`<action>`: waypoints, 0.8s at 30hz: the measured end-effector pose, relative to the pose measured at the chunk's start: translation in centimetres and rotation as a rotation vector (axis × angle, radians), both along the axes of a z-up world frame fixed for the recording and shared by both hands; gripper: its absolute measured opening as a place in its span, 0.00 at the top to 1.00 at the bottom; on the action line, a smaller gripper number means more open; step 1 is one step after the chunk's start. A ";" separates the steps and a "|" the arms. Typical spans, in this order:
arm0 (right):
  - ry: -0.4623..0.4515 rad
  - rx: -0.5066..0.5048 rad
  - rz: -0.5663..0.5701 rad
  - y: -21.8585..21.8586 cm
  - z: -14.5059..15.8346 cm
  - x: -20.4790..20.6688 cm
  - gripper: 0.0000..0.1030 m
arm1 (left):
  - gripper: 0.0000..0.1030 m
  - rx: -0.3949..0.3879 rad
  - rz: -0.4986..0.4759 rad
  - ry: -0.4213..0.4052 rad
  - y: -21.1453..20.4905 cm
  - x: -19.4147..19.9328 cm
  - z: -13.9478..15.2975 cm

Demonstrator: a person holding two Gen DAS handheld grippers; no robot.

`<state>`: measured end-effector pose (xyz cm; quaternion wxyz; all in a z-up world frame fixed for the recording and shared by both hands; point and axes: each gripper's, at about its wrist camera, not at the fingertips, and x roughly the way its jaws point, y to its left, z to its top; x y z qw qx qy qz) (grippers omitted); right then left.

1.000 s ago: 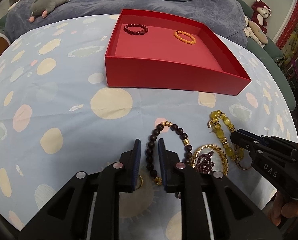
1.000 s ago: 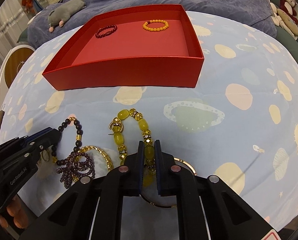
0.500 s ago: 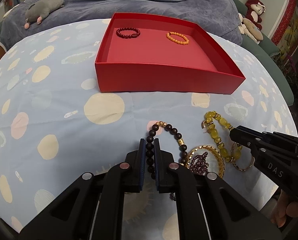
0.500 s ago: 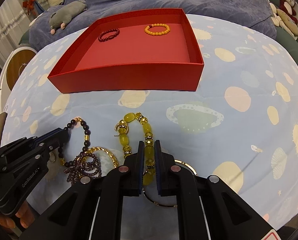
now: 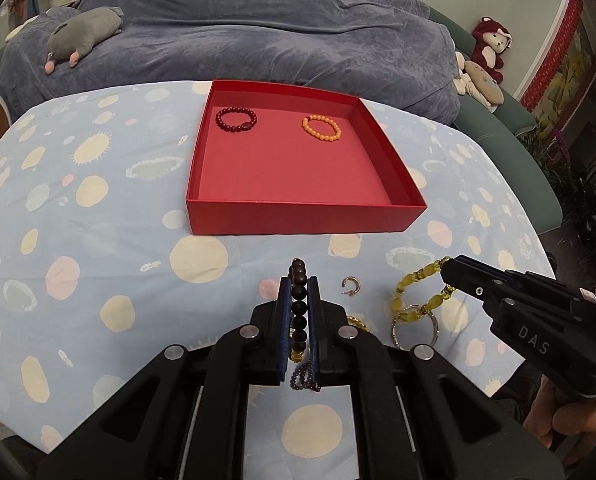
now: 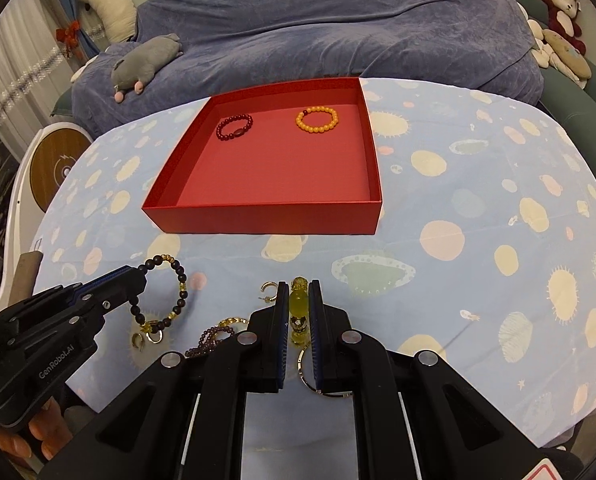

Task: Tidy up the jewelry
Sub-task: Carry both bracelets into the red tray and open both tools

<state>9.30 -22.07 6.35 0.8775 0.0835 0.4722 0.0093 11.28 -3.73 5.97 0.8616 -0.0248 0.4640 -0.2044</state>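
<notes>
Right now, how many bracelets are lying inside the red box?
2. The dark red bracelet lies near the back left corner of the red box, and the orange bracelet lies toward the back right. The box floor is fully visible, so none seems hidden.

- We are seeing soft, even indoor light in both views, with only faint shadows under the red box [image 5: 306, 216].
- We are noticing fisheye bending of the tabletop [image 6: 478, 208] and dark vignetting at the corners.
- We are finding everything fairly sharp, without glare.
</notes>
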 end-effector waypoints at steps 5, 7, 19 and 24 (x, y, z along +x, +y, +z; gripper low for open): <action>-0.015 -0.011 0.014 -0.4 2.2 0.0 0.91 | 0.92 0.011 -0.039 -0.007 -0.6 0.1 2.0; -0.023 -0.015 0.025 -0.6 3.0 0.4 0.91 | 0.92 0.011 -0.057 -0.014 -0.9 0.4 2.8; -0.077 -0.010 0.073 -0.6 6.4 9.0 0.91 | 0.92 -0.072 -0.111 -0.072 -3.6 8.1 7.2; -0.086 0.038 0.080 -0.6 5.8 14.3 0.91 | 0.92 -0.118 -0.127 -0.039 -5.0 12.7 6.4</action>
